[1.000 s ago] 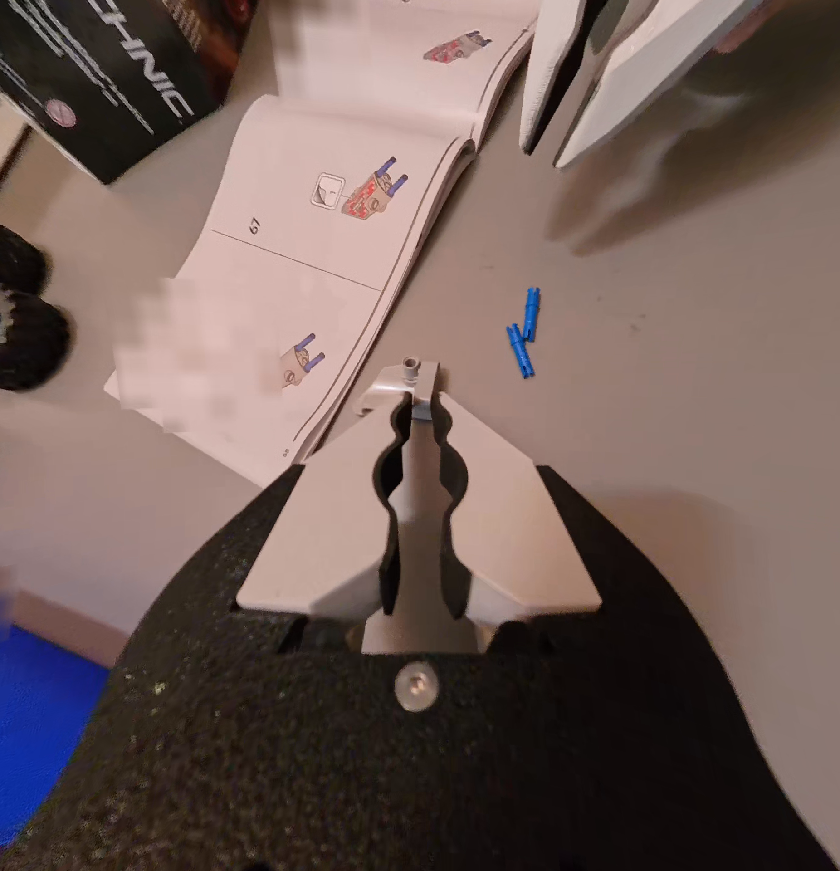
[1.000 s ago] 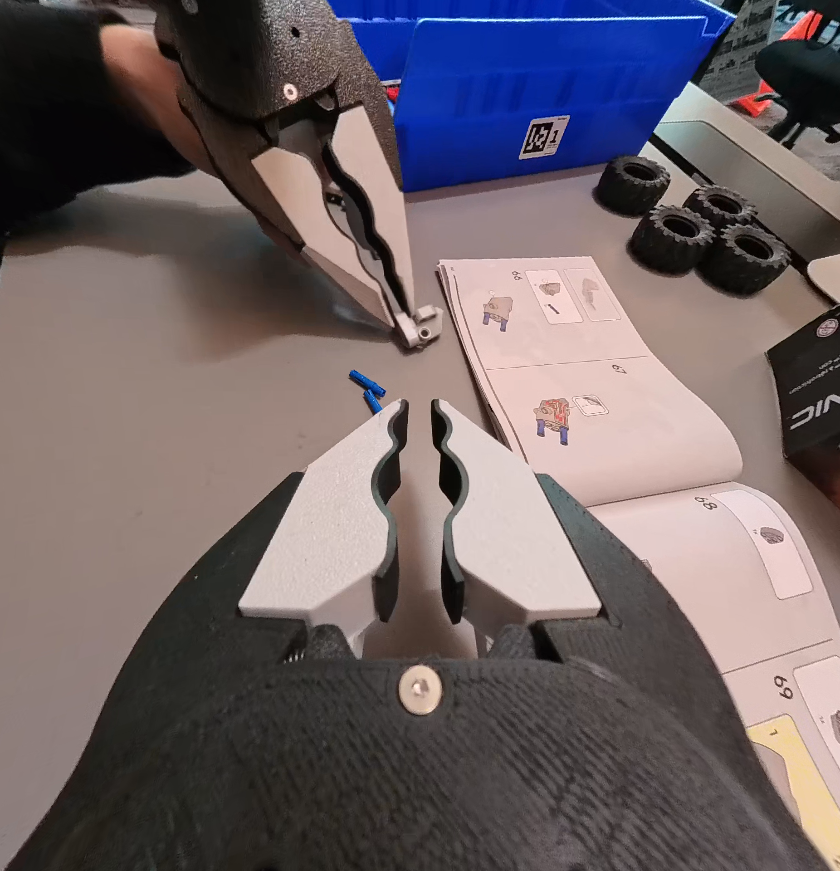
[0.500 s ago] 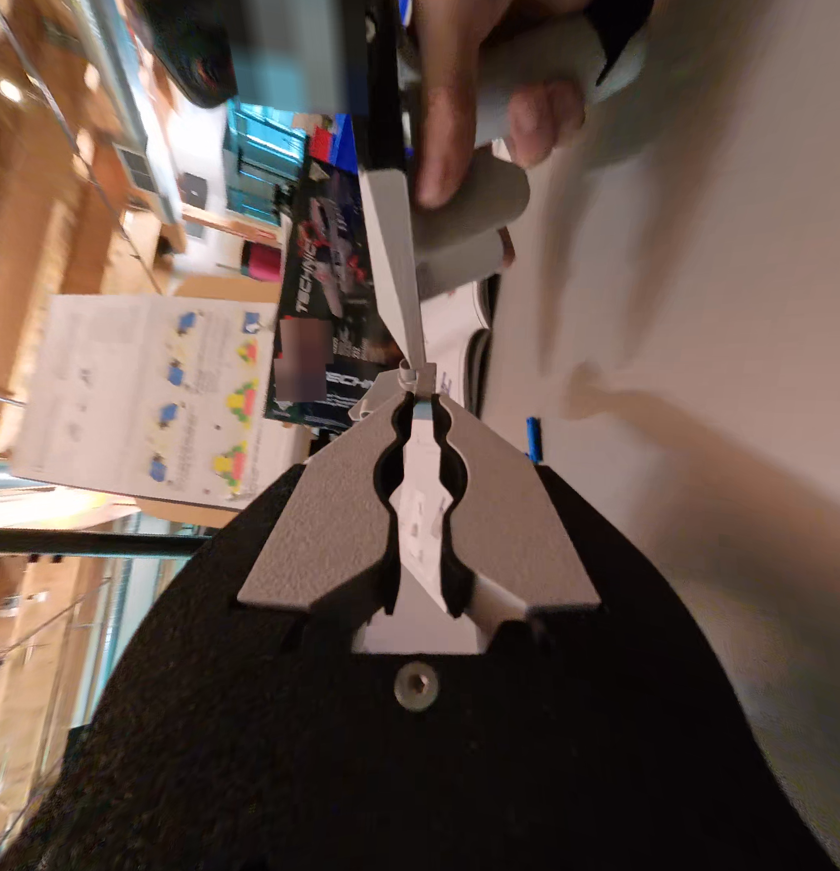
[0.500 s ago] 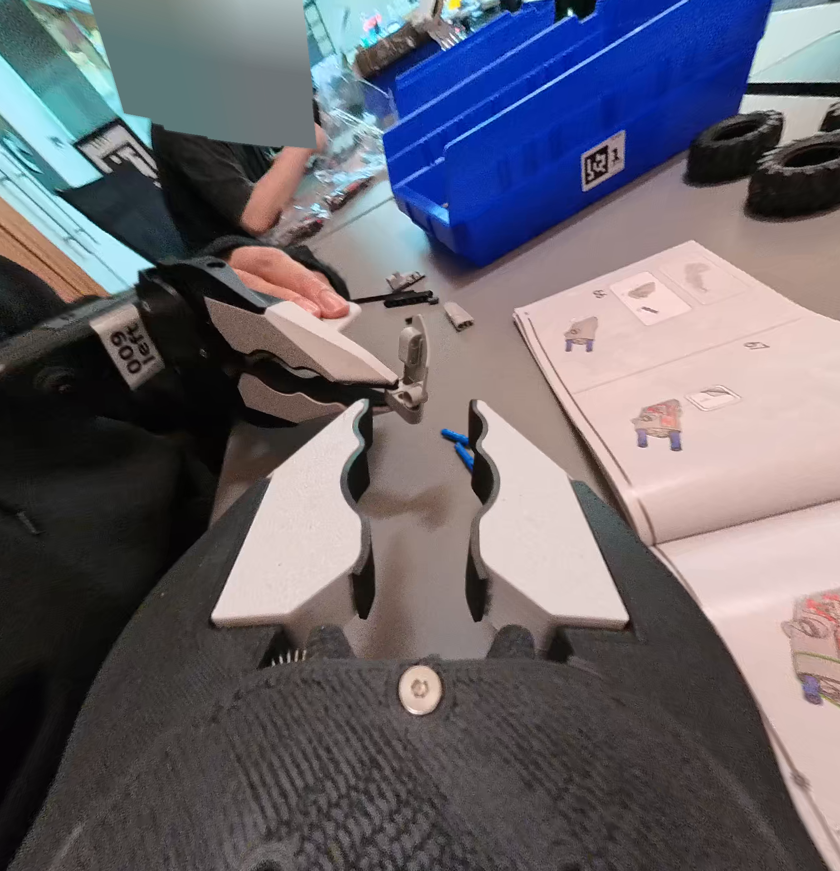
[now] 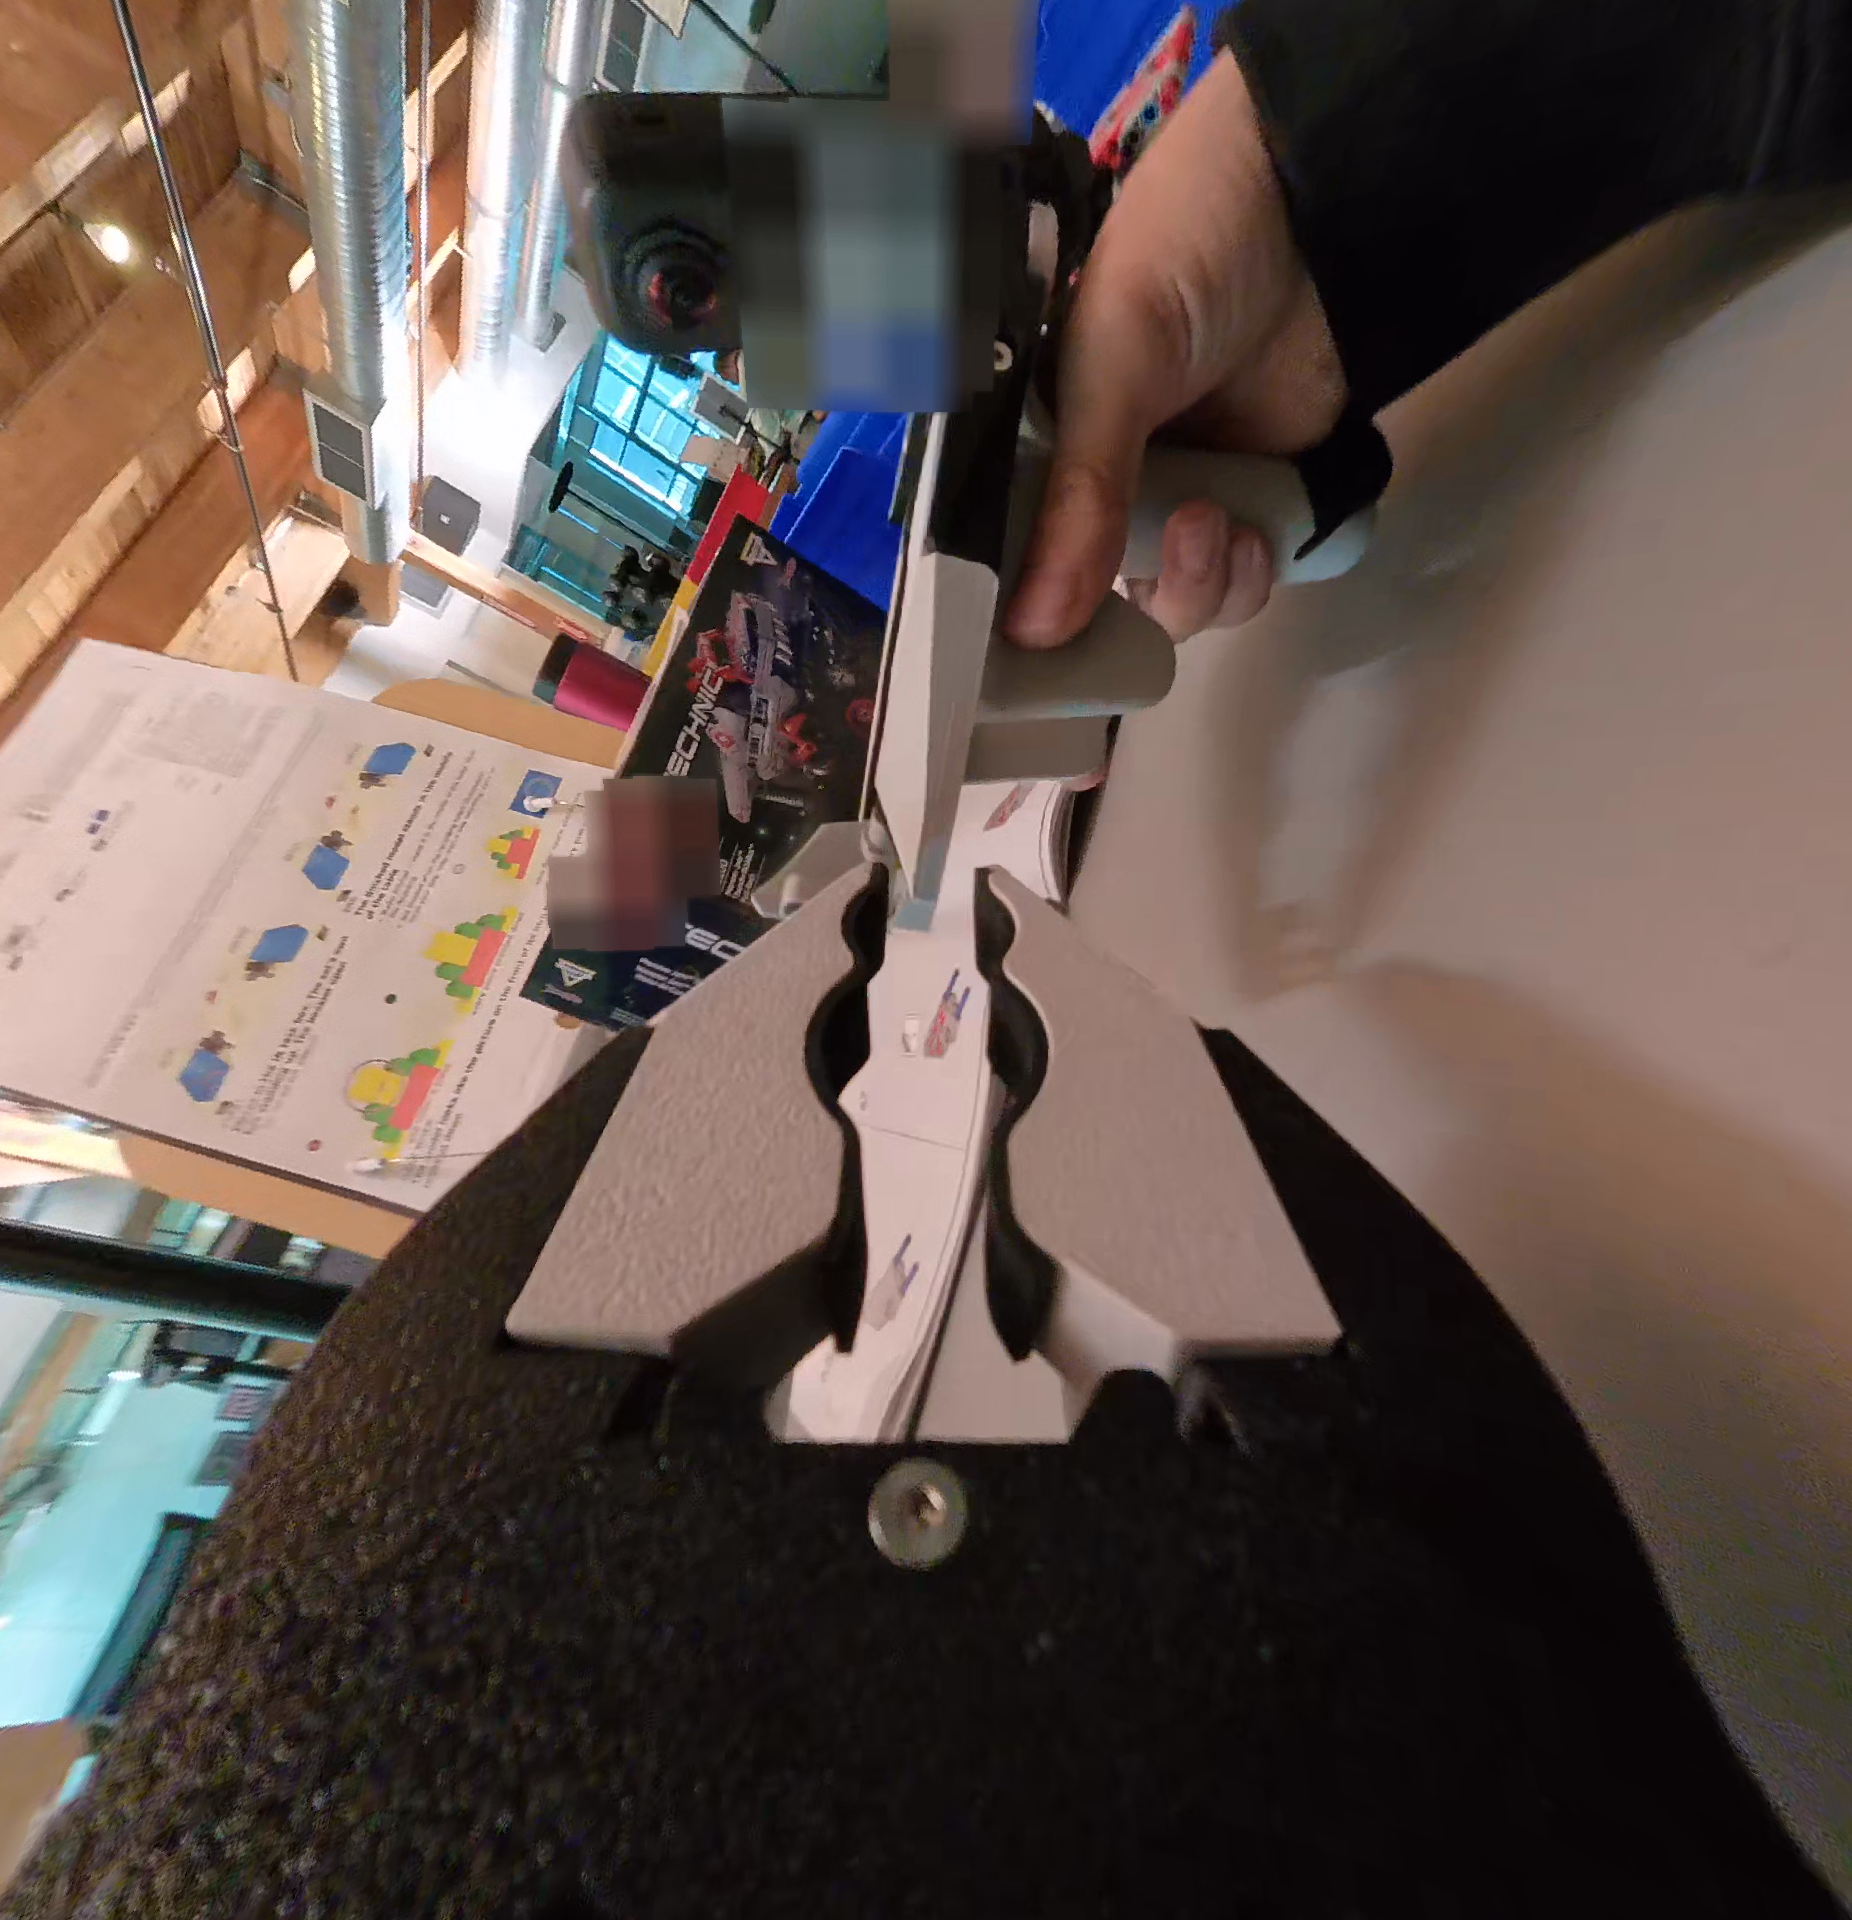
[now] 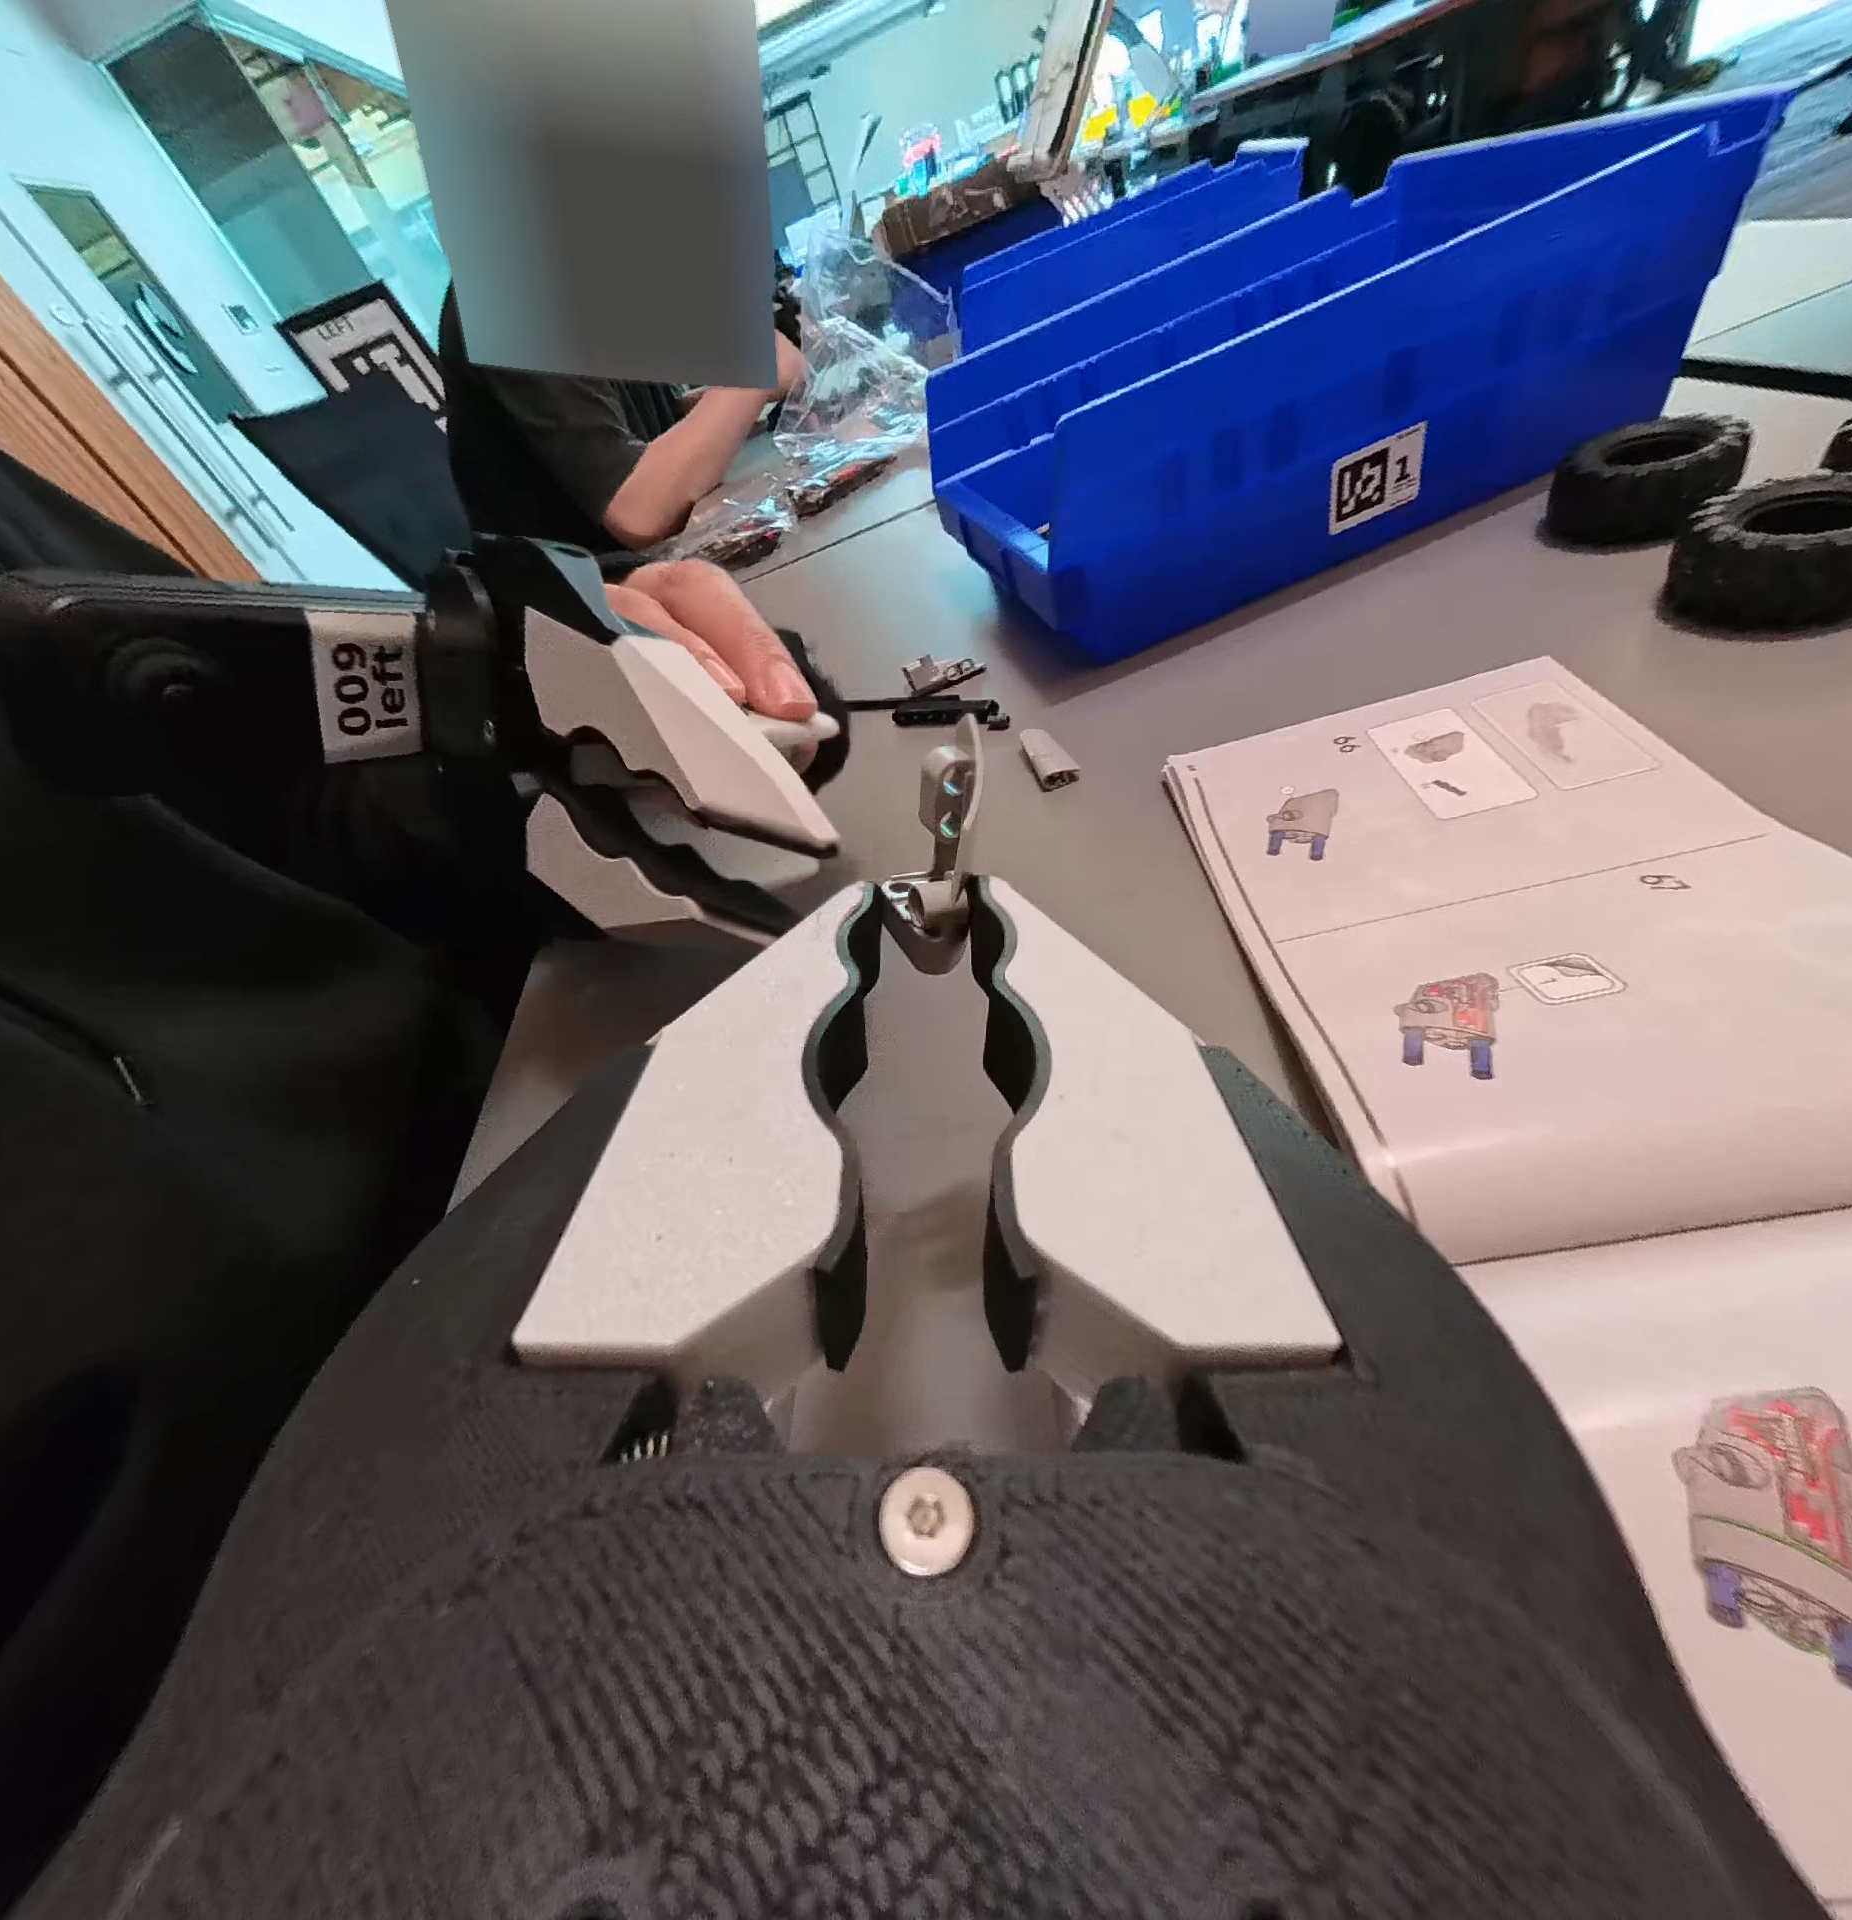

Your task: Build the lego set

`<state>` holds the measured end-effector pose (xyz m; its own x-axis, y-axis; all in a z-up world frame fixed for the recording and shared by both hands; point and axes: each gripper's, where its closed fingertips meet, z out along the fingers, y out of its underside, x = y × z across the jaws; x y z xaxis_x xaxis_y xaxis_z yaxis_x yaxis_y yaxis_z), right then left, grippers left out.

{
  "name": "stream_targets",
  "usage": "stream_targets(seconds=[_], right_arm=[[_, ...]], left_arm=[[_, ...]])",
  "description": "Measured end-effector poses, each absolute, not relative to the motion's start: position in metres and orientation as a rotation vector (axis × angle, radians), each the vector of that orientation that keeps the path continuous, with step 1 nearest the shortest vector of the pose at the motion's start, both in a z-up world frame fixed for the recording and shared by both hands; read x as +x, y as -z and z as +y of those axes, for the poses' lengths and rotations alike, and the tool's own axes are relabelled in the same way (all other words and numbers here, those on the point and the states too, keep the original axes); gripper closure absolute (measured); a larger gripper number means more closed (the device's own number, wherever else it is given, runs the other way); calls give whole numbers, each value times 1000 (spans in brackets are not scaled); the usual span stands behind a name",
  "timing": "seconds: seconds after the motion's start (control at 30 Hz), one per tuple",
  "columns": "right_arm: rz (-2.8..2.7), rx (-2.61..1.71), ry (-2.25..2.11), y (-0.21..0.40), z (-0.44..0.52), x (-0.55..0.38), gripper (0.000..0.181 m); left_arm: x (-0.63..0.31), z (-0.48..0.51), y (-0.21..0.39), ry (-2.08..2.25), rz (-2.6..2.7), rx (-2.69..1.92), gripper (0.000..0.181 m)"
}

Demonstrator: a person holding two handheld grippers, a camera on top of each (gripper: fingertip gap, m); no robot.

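- The right gripper (image 6: 927,896) is closed to a narrow gap, and its tips pinch the base of a small grey lego piece (image 6: 945,800). The piece stands upright above the grey table (image 6: 1088,665).
- The left gripper (image 5: 930,885) lies level at 9 o'clock of the piece, its tips just beside it. Its jaws are a small way apart, and the right wrist view shows nothing between them.
- A hand (image 6: 716,646) lies flat along the top of the left gripper. In the left wrist view another hand (image 5: 1161,416) wraps the right gripper's handle, one finger on the trigger.
- One blue bin (image 6: 1317,416) stands at 1 o'clock. Its contents are hidden behind its wall.
- One open instruction booklet (image 6: 1473,883) lies at 3 o'clock.
- Three black tyres (image 6: 1641,488) sit at 2 o'clock, one cut by the frame edge.
- A few small loose parts (image 6: 1047,769), dark and grey, lie at 12 o'clock, beyond the held piece.
- One dark set box (image 5: 761,717) and one printed sheet (image 5: 226,904) show in the left wrist view.
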<state>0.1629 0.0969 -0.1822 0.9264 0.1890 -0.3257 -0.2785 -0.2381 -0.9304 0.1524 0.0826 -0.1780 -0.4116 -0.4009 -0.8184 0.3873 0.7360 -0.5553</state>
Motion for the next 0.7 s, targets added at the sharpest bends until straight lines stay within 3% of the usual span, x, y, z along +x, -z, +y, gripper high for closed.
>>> stream_targets(seconds=[0.17, 0.43, 0.57, 0.7], right_arm=[[-20, -1671, -252, 163, 89, 173, 166], [-533, -1586, 823, 151, 100, 179, 166], [-723, -1524, 1217, 144, 105, 174, 167], [-820, -1448, 1412, 137, 110, 166, 166]], left_arm=[[150, 90, 159, 1141, 1777, -212, 167], [145, 97, 148, 1678, 1876, -578, 156], [145, 114, 129, 1922, 1875, -771, 149], [141, 113, 121, 1894, 1956, -766, 149]])
